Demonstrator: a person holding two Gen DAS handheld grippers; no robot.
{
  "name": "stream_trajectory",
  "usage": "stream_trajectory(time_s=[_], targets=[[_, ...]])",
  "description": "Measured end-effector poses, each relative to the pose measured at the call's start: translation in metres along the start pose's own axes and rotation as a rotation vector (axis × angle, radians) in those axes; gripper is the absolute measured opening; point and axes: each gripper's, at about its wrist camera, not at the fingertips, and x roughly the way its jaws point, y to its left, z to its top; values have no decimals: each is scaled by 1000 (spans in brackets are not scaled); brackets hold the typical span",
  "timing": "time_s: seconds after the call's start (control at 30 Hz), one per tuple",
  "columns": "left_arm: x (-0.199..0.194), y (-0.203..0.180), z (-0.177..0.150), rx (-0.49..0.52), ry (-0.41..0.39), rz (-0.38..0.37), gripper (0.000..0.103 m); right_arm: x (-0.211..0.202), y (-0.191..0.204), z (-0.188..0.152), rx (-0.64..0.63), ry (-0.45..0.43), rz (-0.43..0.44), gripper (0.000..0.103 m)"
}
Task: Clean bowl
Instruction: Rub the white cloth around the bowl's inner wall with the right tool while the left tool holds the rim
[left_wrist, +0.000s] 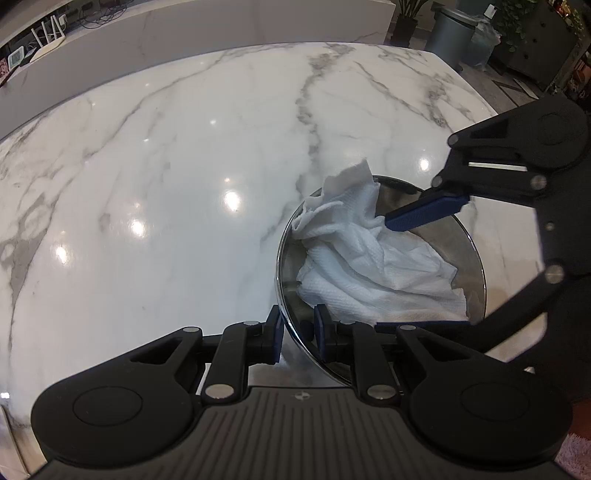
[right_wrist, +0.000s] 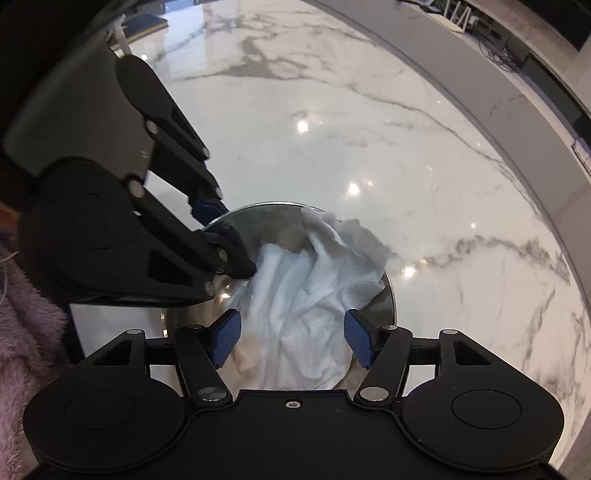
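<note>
Bowl rim pinched in left view; towel's brownish stain, apparently, right view only

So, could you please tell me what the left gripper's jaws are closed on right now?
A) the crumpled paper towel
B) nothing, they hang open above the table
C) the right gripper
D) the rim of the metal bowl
D: in the left wrist view the left gripper has one pad outside and one inside the metal bowl at its near rim, pinching the wall, while the paper towel lies loose inside.

Towel in bowl, on table
</note>
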Motion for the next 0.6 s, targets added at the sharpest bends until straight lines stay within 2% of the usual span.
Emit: stream_trajectory(time_s=[0.1, 0.3, 0.37, 0.43, 0.47, 0.5, 0.53, 0.6], targets=[[1, 1, 0, -2, 0, -3, 16, 8, -1, 2, 17, 18, 23, 65], [1, 2, 0, 6, 2, -8, 17, 15, -4, 2, 62, 13, 30, 63], [2, 1, 0, 16, 2, -6, 17, 15, -6, 1, 71, 9, 15, 51], [2, -1, 0, 25, 4, 2, 17, 14, -8, 0, 80, 8, -8, 35], [1, -2, 0, 30, 4, 7, 17, 14, -10, -1, 87, 5, -7, 33], [2, -2, 0, 33, 4, 8, 17, 15, -9, -2, 90, 3, -1, 21], [2, -2, -1, 36, 3, 9, 17, 16, -8, -3, 94, 0, 4, 16], [2, -3, -1, 42, 2, 11, 17, 16, -4, -6, 78, -10, -10, 16]])
